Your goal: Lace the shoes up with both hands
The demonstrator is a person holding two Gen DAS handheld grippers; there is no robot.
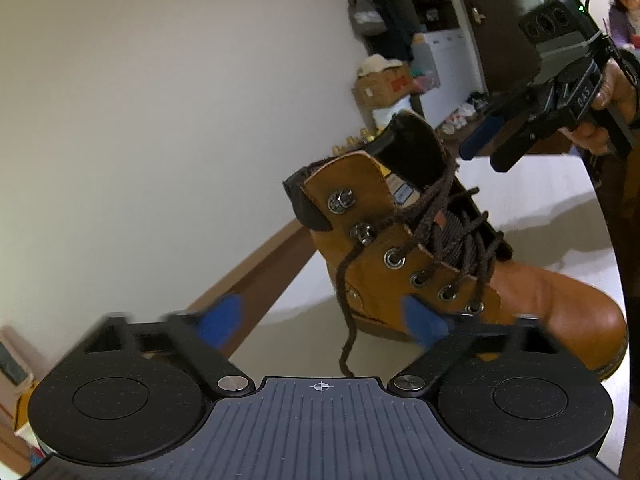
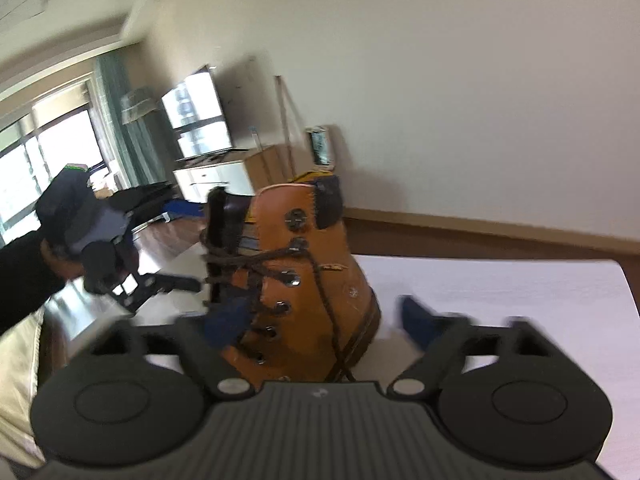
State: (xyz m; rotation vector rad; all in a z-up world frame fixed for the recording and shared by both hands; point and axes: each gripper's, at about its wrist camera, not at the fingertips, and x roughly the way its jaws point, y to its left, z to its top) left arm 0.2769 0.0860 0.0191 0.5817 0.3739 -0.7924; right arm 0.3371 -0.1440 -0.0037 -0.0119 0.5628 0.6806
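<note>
Boot (image 1: 400, 248), tan leather and ankle-high, stands upright on a white bench (image 1: 540, 200) near a pale wall. Its dark brown lace (image 1: 452, 240) crisscrosses the lower eyelets; the upper metal hooks (image 1: 340, 200) are bare. One loose lace end (image 1: 346, 320) hangs down the boot's side to the bench.

Left hand-held gripper (image 1: 324, 320) sits low beside the boot, blue pads apart with nothing between them; the loose end dangles just beyond the gap. Right hand-held gripper (image 1: 486, 146) hovers near the boot's collar, jaws apart and empty, held by a hand (image 1: 600, 120).

Likely risks: the thin, limp lace could slip from between the pads as they close; a sideways pull on the lace could tip the tall boot, since nothing steadies it; and the two tools could collide over the narrow tongue. Blur in the right view suggests fast movement, which raises the chance of a missed pinch.
</note>
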